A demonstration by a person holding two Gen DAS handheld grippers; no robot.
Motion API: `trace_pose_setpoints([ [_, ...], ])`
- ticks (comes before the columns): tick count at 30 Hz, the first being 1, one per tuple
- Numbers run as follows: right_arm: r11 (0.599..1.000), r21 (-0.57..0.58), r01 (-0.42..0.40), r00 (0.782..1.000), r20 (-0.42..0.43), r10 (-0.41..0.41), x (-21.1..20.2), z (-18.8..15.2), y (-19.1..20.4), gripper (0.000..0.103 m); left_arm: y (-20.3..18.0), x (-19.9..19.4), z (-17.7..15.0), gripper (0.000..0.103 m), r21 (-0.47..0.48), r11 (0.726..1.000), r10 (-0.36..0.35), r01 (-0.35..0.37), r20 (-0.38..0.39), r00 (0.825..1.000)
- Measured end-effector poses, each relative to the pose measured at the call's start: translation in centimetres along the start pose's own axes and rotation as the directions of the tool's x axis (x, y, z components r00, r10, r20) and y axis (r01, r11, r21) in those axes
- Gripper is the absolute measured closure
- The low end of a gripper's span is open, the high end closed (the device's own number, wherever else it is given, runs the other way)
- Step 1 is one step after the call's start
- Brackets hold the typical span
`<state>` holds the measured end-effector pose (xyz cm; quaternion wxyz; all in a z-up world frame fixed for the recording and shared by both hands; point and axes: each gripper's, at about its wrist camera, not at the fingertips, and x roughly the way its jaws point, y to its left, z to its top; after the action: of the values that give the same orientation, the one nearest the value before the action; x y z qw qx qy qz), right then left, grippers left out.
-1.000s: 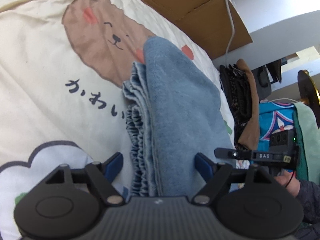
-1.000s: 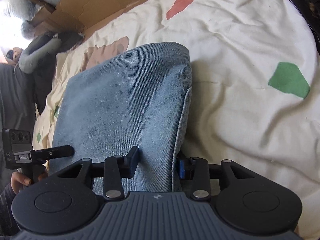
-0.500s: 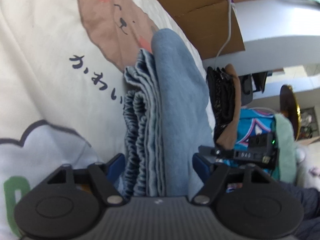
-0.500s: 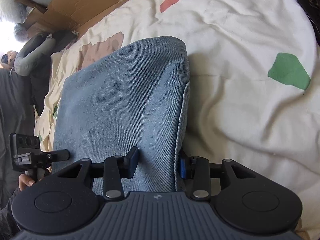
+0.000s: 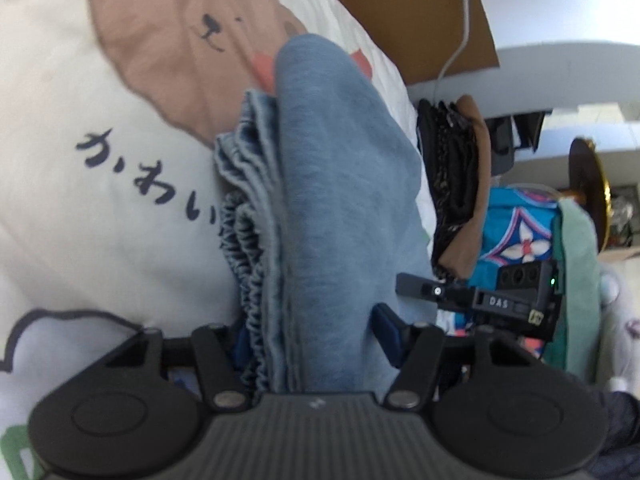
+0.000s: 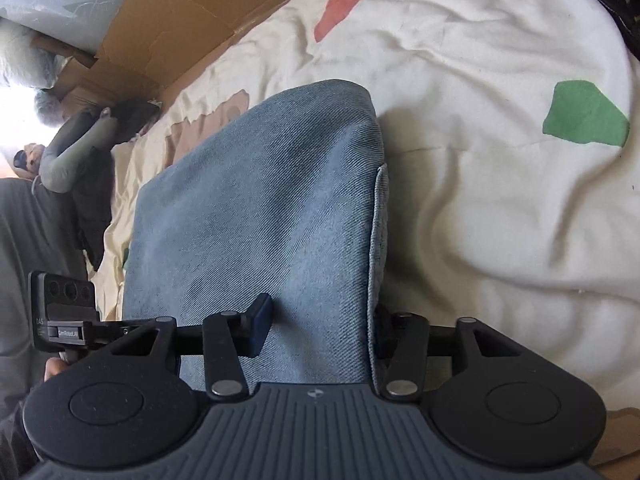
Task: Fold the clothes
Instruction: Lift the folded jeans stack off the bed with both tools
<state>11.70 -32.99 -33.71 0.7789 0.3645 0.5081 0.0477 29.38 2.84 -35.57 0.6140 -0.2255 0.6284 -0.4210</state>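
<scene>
A folded blue denim garment [image 5: 332,200] lies on the cream bedspread [image 5: 100,200], its gathered waistband layers [image 5: 244,264] stacked at one side. My left gripper [image 5: 310,336] straddles the near end of the stack. Its jaws are closing with the garment between them, and the pads sit close against its two sides. In the right wrist view the same garment [image 6: 272,208] fills the middle. My right gripper [image 6: 320,328] is shut on its near edge, one pad on top and the other hidden under the hem.
The bedspread [image 6: 500,200] carries a bear print [image 5: 180,40] and coloured patches. Flattened cardboard [image 5: 420,12] and a white cable [image 5: 456,48] lie past the bed. A pile of dark and patterned clothes [image 5: 460,184] sits at the right edge.
The left gripper's fingers have drawn inward around the denim stack, and its view has shifted and tilted slightly. The right gripper keeps its grip in the same place.
</scene>
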Motion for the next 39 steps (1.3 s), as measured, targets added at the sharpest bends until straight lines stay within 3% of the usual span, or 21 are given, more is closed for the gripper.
trace_pose_setpoints([
  [5, 0.998, 0.005, -0.057, 0.998, 0.005, 0.057, -0.7, -0.1, -0.8, 0.067, 0.1, 0.1, 0.2, 0.042, -0.011, 1.000, 0.012, -0.012, -0.015, 1.000],
  [11, 0.993, 0.024, -0.112, 0.993, -0.040, 0.113, 1.5, 0.4, -2.1, 0.046, 0.0, 1.0, 0.3, 0.037, -0.056, 0.998, 0.022, -0.022, -0.014, 1.000],
  [13, 0.992, 0.013, -0.125, 0.991, -0.050, 0.126, 1.8, 0.6, -1.9, 0.049, -0.1, 1.1, 0.3, 0.038, -0.063, 0.998, 0.030, -0.031, -0.011, 0.999],
  [18, 0.988, -0.025, -0.152, 0.987, -0.050, 0.151, 0.7, 0.7, -1.2, 0.071, -0.8, 0.8, -0.1, 0.042, -0.053, 0.996, 0.068, -0.068, 0.006, 0.998],
  [20, 0.986, -0.006, -0.166, 0.985, -0.050, 0.165, 0.6, 0.7, -1.4, 0.071, -1.1, 0.6, -0.3, 0.043, -0.042, 0.996, 0.075, -0.075, 0.012, 0.997],
  [23, 0.987, 0.016, -0.159, 0.986, -0.056, 0.160, 1.4, 0.9, -1.8, 0.058, -1.1, 0.6, -0.6, 0.044, -0.044, 0.996, 0.082, -0.081, 0.023, 0.996],
  [26, 0.985, 0.027, -0.169, 0.983, -0.064, 0.170, 2.5, 1.1, -1.9, 0.055, -1.1, 0.8, -0.8, 0.044, -0.062, 0.994, 0.092, -0.090, 0.033, 0.995],
  [32, 0.990, -0.005, -0.143, 0.988, -0.066, 0.142, 1.6, 1.0, -0.5, 0.071, -1.8, 0.3, -1.2, 0.048, -0.096, 0.988, 0.127, -0.123, 0.036, 0.991],
  [39, 0.995, -0.031, -0.095, 0.994, -0.058, 0.093, -0.4, 0.9, 2.1, 0.082, -3.4, -0.3, -1.3, 0.051, -0.132, 0.971, 0.204, -0.198, 0.027, 0.979],
])
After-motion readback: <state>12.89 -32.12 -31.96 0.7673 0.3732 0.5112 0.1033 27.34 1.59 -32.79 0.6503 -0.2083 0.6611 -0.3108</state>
